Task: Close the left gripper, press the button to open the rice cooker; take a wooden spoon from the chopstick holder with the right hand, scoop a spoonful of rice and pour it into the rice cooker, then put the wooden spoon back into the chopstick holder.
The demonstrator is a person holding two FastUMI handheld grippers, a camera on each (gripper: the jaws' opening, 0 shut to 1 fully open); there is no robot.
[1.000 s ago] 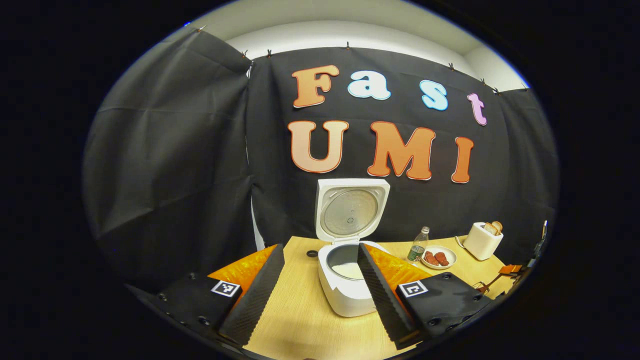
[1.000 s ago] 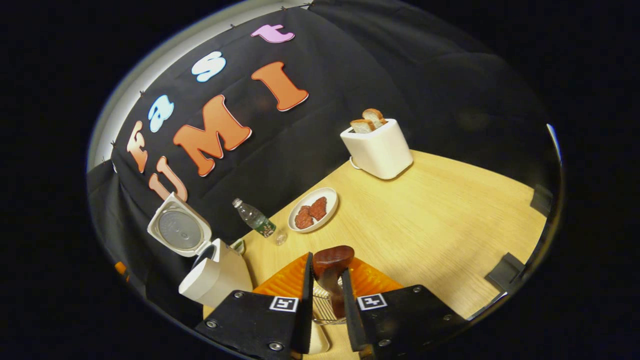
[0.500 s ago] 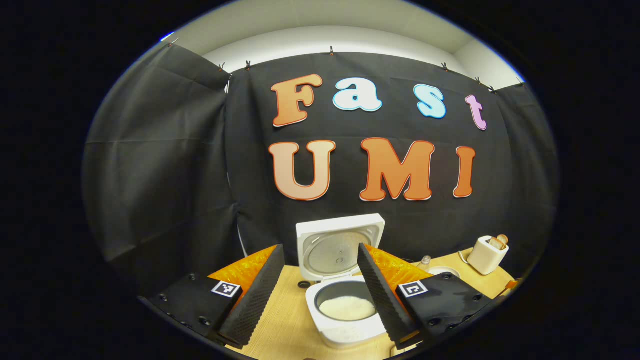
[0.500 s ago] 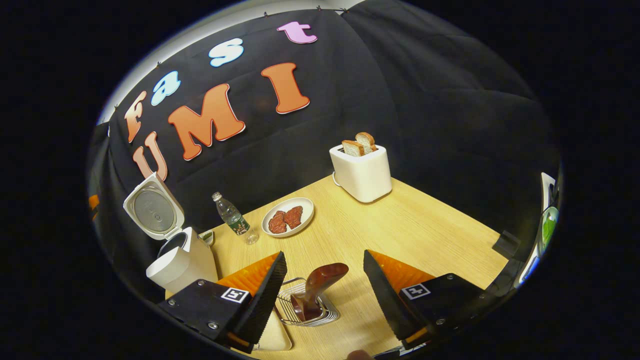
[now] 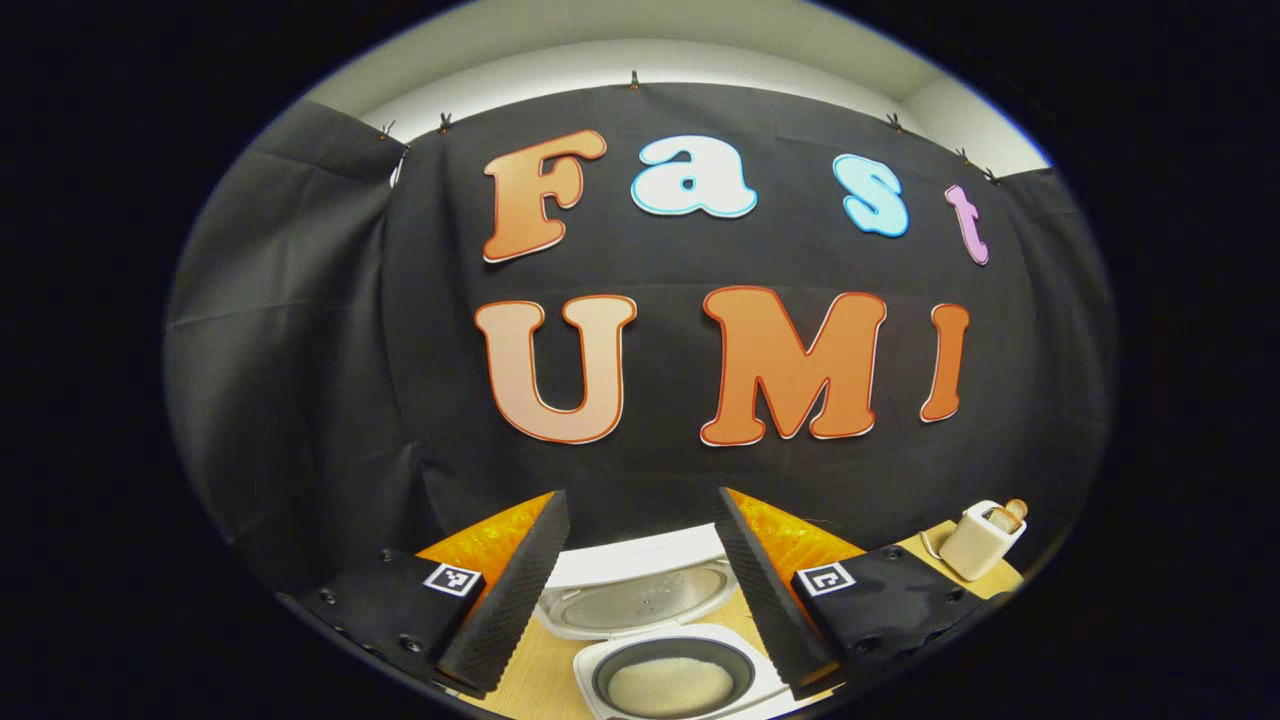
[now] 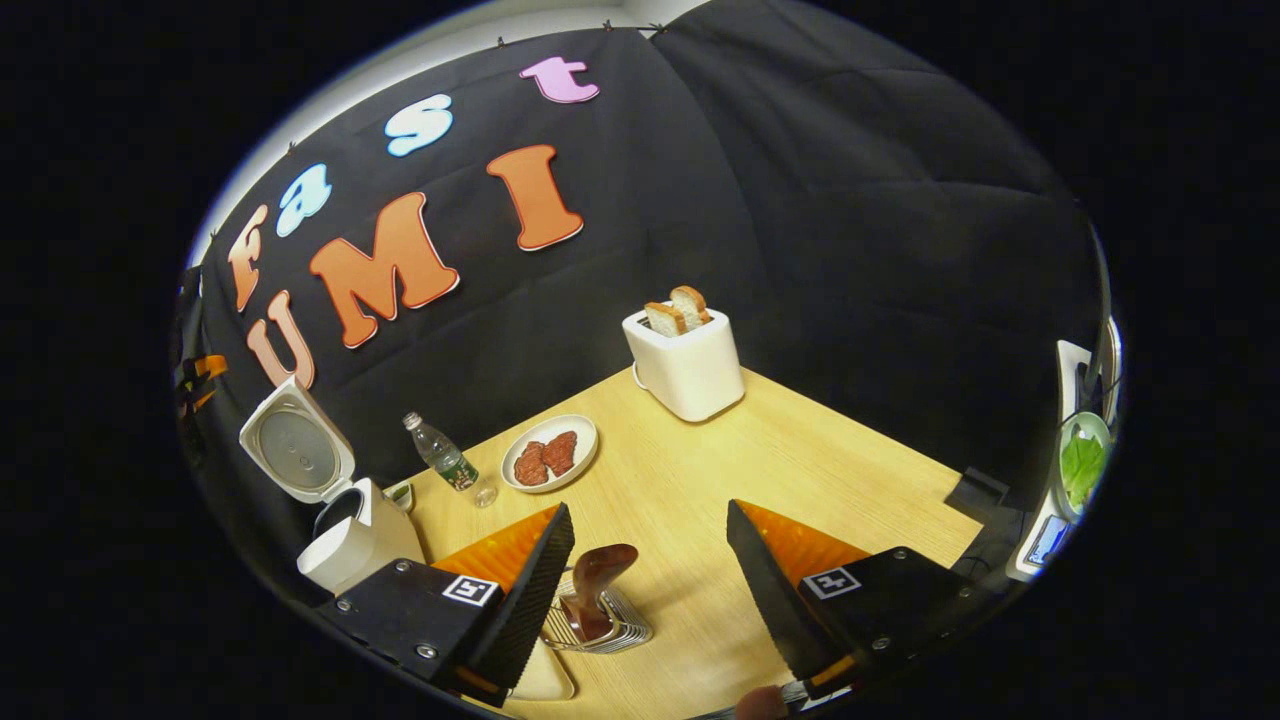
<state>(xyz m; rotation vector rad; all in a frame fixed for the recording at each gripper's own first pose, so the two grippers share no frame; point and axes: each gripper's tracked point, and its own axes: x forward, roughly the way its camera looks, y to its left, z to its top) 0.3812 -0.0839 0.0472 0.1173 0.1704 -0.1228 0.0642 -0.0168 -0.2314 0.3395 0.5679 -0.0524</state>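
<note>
left gripper [image 5: 640, 500] spread wide above the open rice cooker [image 5: 672, 680] lying low between its jaws, right gripper [image 6: 648, 512] likewise wide and empty, with the wooden spoon [image 6: 597, 588] upright in the wire chopstick holder [image 6: 608, 632] just inside its left jaw.

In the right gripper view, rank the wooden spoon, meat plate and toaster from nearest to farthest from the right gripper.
1. Wooden spoon, in the wire holder between the open fingers.
2. Meat plate, mid-table, ahead to the left.
3. Toaster, at the table's far edge by the wall.

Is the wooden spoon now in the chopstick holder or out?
In: the wooden spoon stands in the chopstick holder, free between the open right tongs.
</note>
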